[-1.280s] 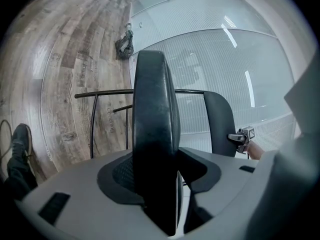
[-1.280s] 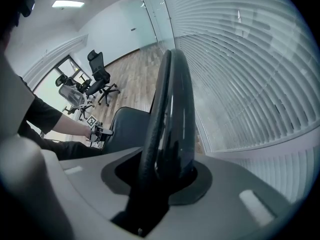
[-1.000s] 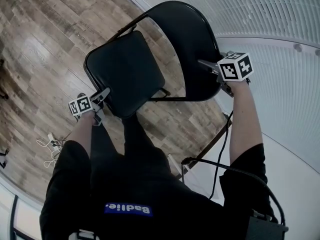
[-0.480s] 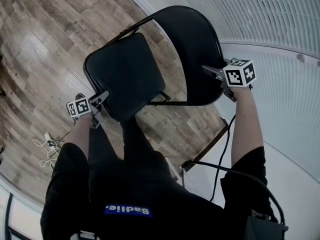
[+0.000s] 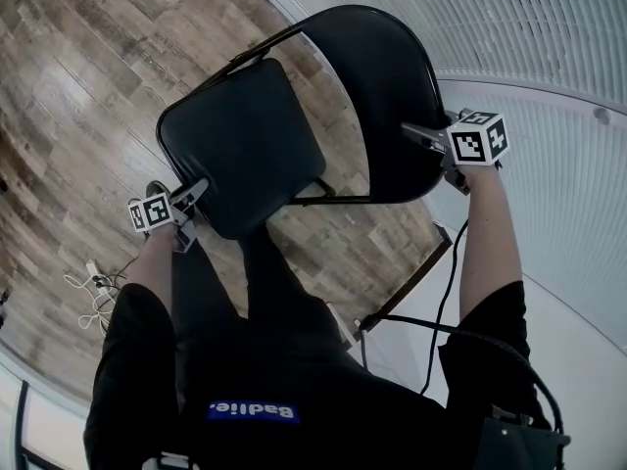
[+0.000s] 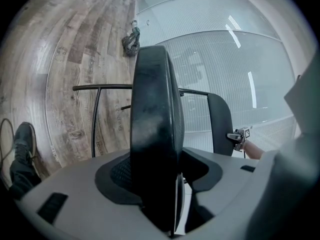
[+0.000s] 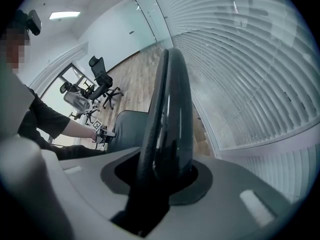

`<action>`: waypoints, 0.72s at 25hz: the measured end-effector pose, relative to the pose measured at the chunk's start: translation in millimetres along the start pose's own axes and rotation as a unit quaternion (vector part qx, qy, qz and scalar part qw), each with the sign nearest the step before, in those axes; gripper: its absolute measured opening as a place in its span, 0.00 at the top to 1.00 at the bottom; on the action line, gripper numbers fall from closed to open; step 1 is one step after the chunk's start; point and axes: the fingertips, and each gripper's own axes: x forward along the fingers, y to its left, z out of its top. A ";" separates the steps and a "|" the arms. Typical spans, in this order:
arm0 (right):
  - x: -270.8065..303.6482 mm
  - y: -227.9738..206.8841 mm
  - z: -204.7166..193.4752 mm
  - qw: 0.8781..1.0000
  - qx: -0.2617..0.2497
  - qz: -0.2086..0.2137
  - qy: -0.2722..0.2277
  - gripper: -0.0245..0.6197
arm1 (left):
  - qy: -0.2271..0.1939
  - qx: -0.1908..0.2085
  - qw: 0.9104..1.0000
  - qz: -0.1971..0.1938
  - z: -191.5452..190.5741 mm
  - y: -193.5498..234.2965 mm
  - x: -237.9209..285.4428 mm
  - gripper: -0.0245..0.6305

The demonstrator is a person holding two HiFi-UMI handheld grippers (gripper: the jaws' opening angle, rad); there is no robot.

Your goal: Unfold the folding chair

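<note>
Swinging down from the black curved metal backrest (image 5: 387, 96), the black padded square seat (image 5: 240, 145) of the black steel-tube folding chair (image 5: 257, 55) now lies a little lower and further left than a second ago, and both hands have sunk with it. The left gripper (image 5: 203, 188) is clamped on the near left edge of the seat. Its jaws have just been opening slightly, yet the cushion edge (image 6: 155, 134) fills the space between them and they look pressed against it. The right gripper (image 5: 411, 130) has its jaws closed on the right rim of the backrest (image 7: 167, 124), which runs straight up between them.

My reading is that the seat is close to level and the unfolding is nearly done. What seems left is pressing the seat fully down so that the legs spread and the frame stands firm on the brown wood-plank floor (image 5: 78, 86), near the pale ribbed wall (image 5: 549, 57) on the right.

No container of any kind shows in these views.
</note>
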 end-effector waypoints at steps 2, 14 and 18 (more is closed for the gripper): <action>2.6 -0.9 -1.0 1.000 0.002 0.003 0.000 0.75 | 0.000 0.000 1.000 0.000 -0.5 4.7 -0.9 0.61; 15.0 -8.3 -7.5 1.000 0.011 0.019 -0.004 0.75 | 0.002 -0.004 1.000 -0.006 -2.8 29.3 -4.3 0.60; 20.8 -5.6 -7.4 1.000 0.013 0.023 -0.004 0.75 | 0.004 -0.006 1.000 -0.006 -2.8 39.1 -8.9 0.60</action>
